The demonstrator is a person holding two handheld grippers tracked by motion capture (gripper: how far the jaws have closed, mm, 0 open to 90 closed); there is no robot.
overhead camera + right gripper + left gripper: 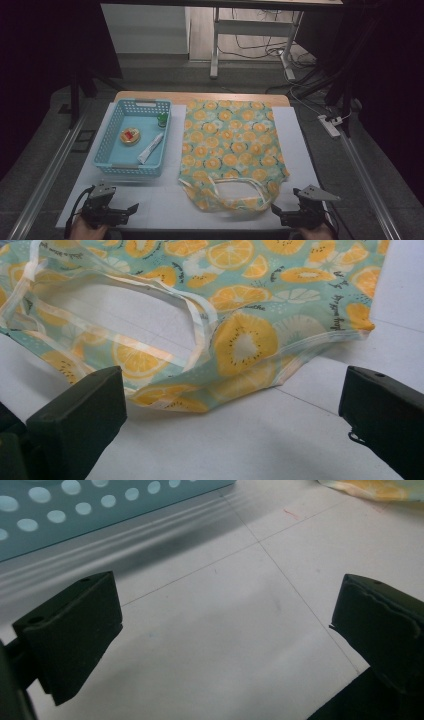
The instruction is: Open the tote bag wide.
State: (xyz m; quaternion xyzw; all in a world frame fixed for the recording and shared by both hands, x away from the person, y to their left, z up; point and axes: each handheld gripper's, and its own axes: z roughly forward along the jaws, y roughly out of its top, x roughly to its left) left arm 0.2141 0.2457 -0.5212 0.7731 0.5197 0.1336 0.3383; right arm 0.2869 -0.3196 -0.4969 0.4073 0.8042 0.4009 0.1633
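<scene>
Lying just beyond right gripper [232,405]: bag [240,340]

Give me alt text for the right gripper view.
The right gripper hangs open and empty over the white table, its jaws aimed at the near edge of a flat fruit-print bag. The bag's pale handles lie looped just ahead.

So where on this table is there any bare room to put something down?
The widest free patch is the white front strip between the left gripper and the right gripper, below the blue basket. A narrow lane runs between the basket and the fruit-print bag. A slim margin borders the bag's right edge. Elsewhere, basket and bag crowd the top.
</scene>
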